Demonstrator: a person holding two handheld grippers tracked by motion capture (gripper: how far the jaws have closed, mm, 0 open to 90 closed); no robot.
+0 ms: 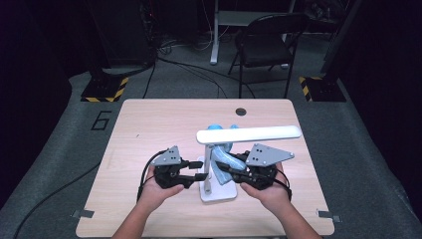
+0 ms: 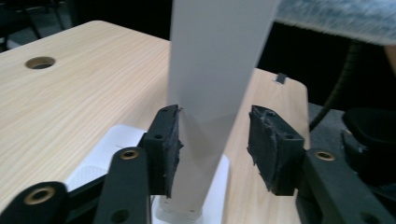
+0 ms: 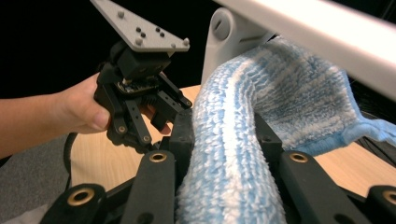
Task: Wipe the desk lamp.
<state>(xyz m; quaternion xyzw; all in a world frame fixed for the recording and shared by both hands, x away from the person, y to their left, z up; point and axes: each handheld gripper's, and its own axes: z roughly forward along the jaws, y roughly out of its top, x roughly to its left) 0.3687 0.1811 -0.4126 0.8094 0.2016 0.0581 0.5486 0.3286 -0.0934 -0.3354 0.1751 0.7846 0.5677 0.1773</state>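
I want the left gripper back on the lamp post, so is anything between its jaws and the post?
Nothing visible: the white post already stands between the left gripper jaws, the right-hand pad apart from it.

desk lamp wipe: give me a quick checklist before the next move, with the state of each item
1. Right gripper has the blue cloth clamped between its jaws: ok.
2. Cloth reaches the lamp: ok, it is draped around the white lamp post under the lamp head.
3. Left gripper steadies the post: not ok, the post stands between the jaws with a gap at one pad, so it is not clamped.
4. Lamp base flat on the table: ok, the post is upright.
5. The two grippers are clear of each other: ok, they sit on opposite sides of the post.
6. Cloth free of the hinge: cannot tell.
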